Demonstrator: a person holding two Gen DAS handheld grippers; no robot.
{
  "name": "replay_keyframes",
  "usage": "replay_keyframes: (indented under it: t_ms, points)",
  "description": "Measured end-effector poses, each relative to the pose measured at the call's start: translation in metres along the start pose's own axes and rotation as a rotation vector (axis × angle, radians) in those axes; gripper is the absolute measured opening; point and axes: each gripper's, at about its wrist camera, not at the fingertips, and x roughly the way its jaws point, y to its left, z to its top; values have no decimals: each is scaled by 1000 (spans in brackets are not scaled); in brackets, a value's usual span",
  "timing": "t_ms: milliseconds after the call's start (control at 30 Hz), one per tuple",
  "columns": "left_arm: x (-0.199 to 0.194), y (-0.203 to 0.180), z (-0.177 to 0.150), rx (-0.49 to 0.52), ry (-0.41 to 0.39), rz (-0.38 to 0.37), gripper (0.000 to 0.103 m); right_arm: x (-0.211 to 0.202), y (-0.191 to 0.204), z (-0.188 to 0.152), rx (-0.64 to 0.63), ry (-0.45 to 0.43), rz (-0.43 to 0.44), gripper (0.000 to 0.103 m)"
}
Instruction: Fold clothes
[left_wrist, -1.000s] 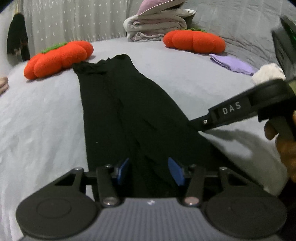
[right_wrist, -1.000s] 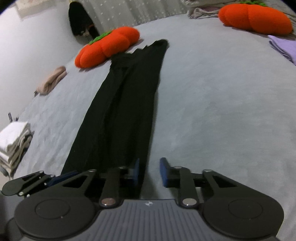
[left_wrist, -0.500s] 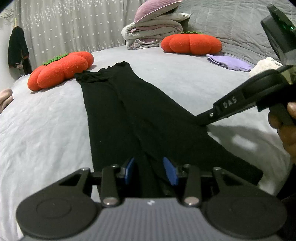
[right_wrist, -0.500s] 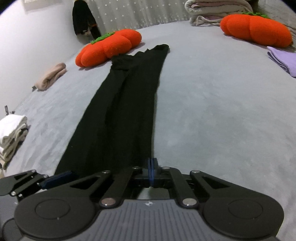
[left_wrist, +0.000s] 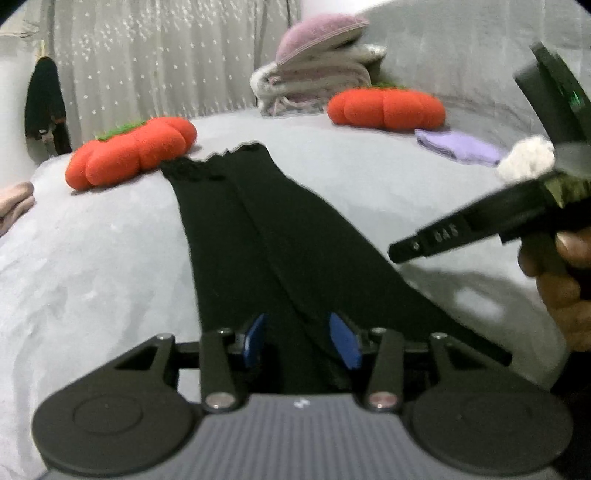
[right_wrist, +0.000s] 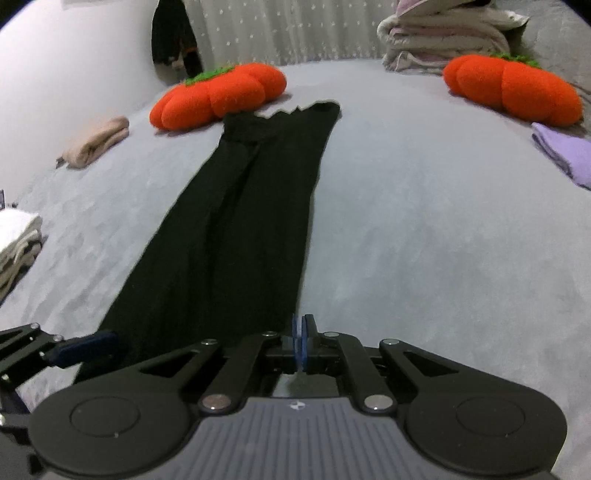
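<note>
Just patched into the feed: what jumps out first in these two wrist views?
A long black garment lies flat down the middle of the grey bed, running away from both grippers. Two bright orange pumpkin cushions catch the eye: one touching the garment's far end on the left, one far right.

**Inspector:** What lettering can you read from your feeds?

**Operator:** On my left wrist feed, only one marking. The right gripper (left_wrist: 406, 251) reaches in from the side, and its black finger arm carries small white characters. Motion blur smears them; I read roughly "DAS", but I cannot confirm each letter.

**Inspector:** Anything on the housings in the foreground?

**Operator:** A small white emblem sits on each ribbed grey housing, too small for me to read. I find no other text, numbers or labels in either feed.
</note>
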Motion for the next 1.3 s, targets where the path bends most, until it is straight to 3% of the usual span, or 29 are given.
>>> replay_keyframes:
  t_ms: [100, 233, 333, 400, 500, 1300]
  points:
    - [-6, 7, 3, -31, -23, -9, 41, -14, 2, 0, -4, -45, 49, 7]
    - [-3, 4, 6, -35, -17, -29, 40, -12, 17, -3, -58, -26, 101, 7]
    - [7, -2, 1, -10, 28, -11, 39, 2, 25, -10, -80, 51, 94, 7]
    - [14, -5, -2, 6, 58, 1, 32, 11, 28, -14, -89, 85, 75, 7]
    - [23, -10, -7, 31, 102, 19, 31, 11, 28, -16, -86, 86, 73, 7]
    - [1, -14, -26, 80, 87, 65, 30, -39, 49, -71, -132, 57, 68, 8]
